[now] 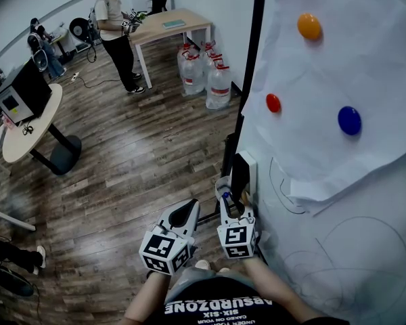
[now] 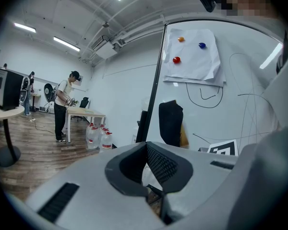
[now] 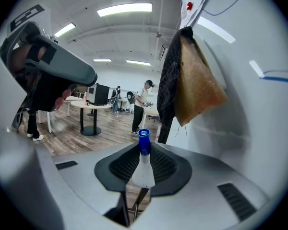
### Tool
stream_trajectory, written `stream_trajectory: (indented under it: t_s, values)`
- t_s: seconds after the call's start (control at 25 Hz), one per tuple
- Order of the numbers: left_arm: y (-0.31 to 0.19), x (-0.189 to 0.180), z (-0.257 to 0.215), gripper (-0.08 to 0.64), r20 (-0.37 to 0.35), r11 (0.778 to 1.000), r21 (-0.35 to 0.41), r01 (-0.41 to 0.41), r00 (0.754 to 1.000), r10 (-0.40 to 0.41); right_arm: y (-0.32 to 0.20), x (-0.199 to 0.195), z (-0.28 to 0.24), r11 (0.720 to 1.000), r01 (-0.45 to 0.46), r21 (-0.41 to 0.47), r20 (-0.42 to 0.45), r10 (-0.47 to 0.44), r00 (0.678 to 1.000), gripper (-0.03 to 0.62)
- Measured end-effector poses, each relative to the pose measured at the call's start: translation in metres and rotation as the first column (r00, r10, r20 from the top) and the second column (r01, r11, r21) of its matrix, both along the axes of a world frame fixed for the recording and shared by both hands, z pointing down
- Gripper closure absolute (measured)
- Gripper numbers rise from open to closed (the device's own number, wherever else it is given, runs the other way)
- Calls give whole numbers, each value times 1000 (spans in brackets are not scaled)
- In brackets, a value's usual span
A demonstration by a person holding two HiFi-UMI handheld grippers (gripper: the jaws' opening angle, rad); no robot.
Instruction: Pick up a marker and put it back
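Marker (image 3: 143, 169) sits in the right gripper (image 1: 228, 199), pinched between the two jaws. White barrel lies across the pads, blue end points forward and a little up, past the jaw tips. Jaws are narrowed onto the barrel, not fully together.

Left gripper (image 2: 148, 169): jaws pressed together, nothing between them. In the head view it hangs just left of the right gripper, both low in frame in front of the person's torso, marker cubes facing the camera.

Whiteboard (image 1: 365, 249) fills the right side, with thin pen loops and curves drawn on it. Right gripper is close against the board's dark left edge. Whether the marker tip touches the board, cannot tell.

Dark pad (image 3: 182, 75) with a tan backing hangs at that edge, just ahead of and above the marker's blue end, apart from it.

Paper sheet (image 1: 338, 80) is pinned higher on the board by three round magnets: orange magnet (image 1: 309, 26) at top, red magnet (image 1: 273, 103) lower left, blue magnet (image 1: 349, 120) lower right. Bottom edge of the sheet curls off the board.

Background: wood floor (image 1: 135, 154); cluster of water bottles (image 1: 206, 73) by the wall; wooden table (image 1: 169, 26) with a standing person (image 1: 115, 26) beside it; round table (image 1: 30, 124) at left.
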State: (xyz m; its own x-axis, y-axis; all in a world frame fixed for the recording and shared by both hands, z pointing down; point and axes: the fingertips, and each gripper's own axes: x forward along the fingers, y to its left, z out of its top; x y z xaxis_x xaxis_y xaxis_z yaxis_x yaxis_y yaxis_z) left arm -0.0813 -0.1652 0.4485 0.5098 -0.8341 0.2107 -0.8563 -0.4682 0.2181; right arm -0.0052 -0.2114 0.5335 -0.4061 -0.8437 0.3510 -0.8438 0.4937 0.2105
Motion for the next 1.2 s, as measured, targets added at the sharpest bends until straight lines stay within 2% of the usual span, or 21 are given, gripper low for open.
stream_trajectory:
  t_s: [1.2]
  values:
    - [2, 0, -1, 552, 11, 1000, 2, 14, 1000, -14, 0, -1, 23, 997, 22, -69, -8, -23, 1000, 529]
